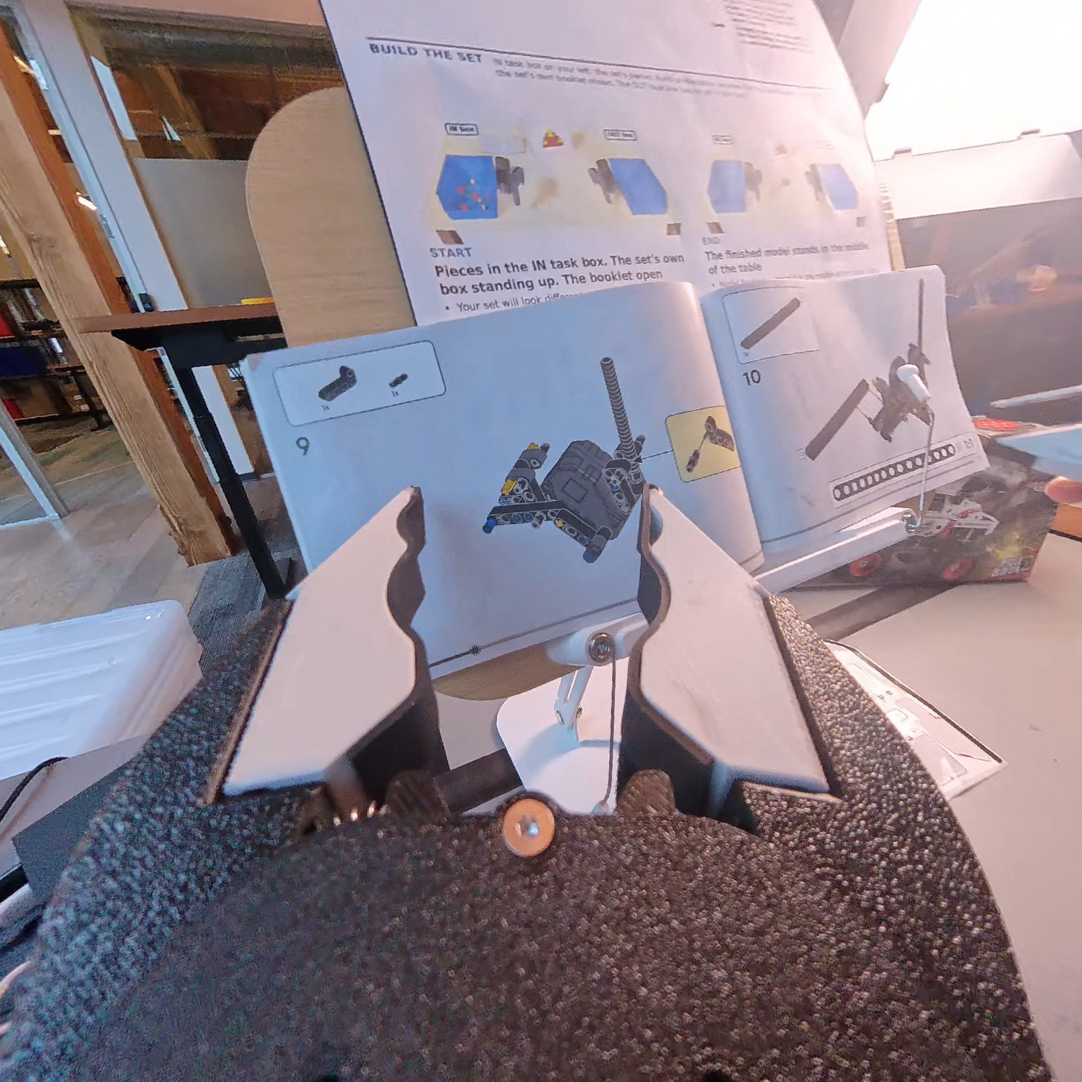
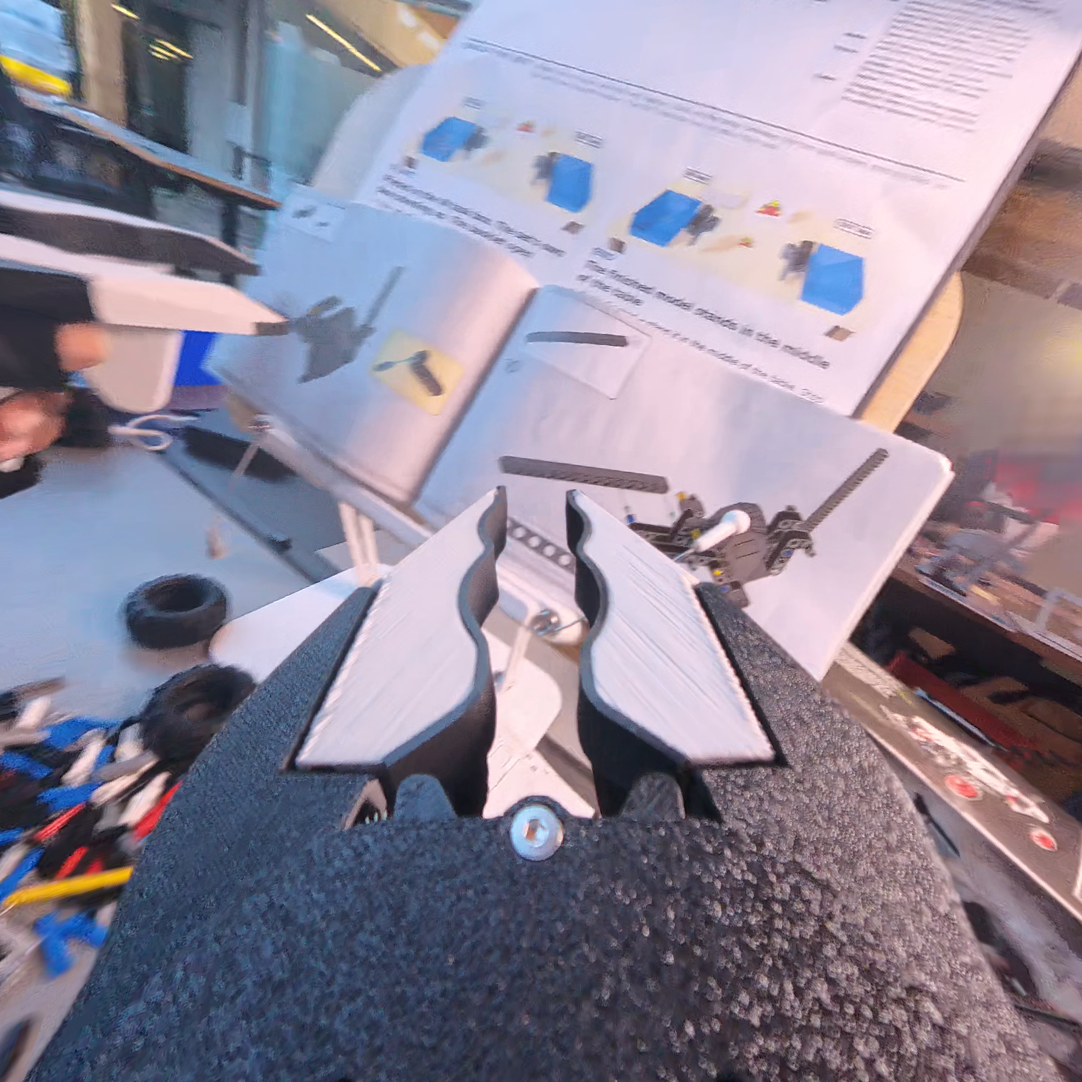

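Grippers are both hanging empty before an open white instruction booklet (image 1: pixel 527 445) propped on a white metal stand (image 1: pixel 556 738) on the pale grey desk (image 1: pixel 995 673). The left gripper (image 1: pixel 530 509) is showing its jaws wide apart, framing the booklet's left page without touching it. The right gripper (image 2: pixel 536 509) is showing its jaws a narrow gap apart, clamped on nothing, aimed at the lower edge of the right page.

The booklet is lying spread, its long axis running left to right, pages facing the cameras and leaning back against a large white printed sheet (image 1: pixel 615 175) on a pale wooden board (image 1: pixel 316 222). A thin wire clip with a white tip (image 2: pixel 726 527) is pinning the right page. Thin paper is likely light, floppy and easily creased; a free page corner seems the safest hold.

A black rubber tyre (image 2: pixel 175 609) and a heap of blue, red, white and yellow plastic building pieces (image 2: pixel 64 779) are lying on the desk at the left of the right wrist view. A printed cardboard box (image 1: pixel 966 538) is standing behind the booklet.
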`<state>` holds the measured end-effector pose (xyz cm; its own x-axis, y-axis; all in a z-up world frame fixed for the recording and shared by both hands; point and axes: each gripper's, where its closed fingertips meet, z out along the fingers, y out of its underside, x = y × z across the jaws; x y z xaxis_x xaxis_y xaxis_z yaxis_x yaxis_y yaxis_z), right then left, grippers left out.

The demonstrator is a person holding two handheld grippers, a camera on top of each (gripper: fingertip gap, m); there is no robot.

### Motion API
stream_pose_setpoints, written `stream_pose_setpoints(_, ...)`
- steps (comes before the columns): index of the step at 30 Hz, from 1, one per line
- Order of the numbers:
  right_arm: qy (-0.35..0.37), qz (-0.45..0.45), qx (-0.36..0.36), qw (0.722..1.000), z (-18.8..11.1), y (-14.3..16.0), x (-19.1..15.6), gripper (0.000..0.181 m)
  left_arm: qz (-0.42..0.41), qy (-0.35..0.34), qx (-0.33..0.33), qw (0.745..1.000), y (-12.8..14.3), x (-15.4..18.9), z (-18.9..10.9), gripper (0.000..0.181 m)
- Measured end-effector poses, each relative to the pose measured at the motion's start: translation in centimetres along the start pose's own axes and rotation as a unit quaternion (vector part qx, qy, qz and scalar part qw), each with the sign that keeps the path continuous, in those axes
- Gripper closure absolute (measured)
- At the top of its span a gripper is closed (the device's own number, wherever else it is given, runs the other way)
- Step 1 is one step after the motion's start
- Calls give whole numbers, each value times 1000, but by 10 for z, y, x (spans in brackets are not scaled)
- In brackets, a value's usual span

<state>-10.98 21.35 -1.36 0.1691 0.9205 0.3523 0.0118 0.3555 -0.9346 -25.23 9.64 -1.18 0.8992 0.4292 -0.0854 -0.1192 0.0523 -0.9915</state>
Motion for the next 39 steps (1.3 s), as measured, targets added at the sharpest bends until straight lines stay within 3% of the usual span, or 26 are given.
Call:
stream_pose_setpoints(4,58,25,-51,997,30,35,30,160,39,-16,-22,999,18,-4,6,109)
stream_pose_setpoints(6,85,26,-47,995,28,43,38,170,55,-20,-28,998,26,-7,5,111)
stream_pose_setpoints(9,104,-10,-85,991,21,53,42,167,60,-23,-24,998,29,-11,6,115)
stream_pose_setpoints(12,74,10,-160,984,11,65,41,152,61,-24,-29,997,30,-10,7,114)
stream_pose_setpoints(14,15,45,-210,976,2,74,33,152,61,-24,-30,997,31,-10,7,114)
stream_pose_setpoints(16,-29,91,-251,963,-8,80,27,132,57,-25,-30,998,30,-8,7,115)
stream_pose_setpoints(19,-38,86,-219,971,-12,65,29,130,53,-22,-28,998,27,-3,7,117)
stream_pose_setpoints(24,-3,55,-68,996,-2,19,34,124,39,1,-23,999,21,19,14,126)
stream_pose_setpoints(35,-58,-5,-29,998,16,9,-30,115,31,73,-12,997,10,83,26,126)
stream_pose_setpoints(39,-37,-5,-11,999,23,7,-34,124,27,92,-4,995,5,95,26,127)
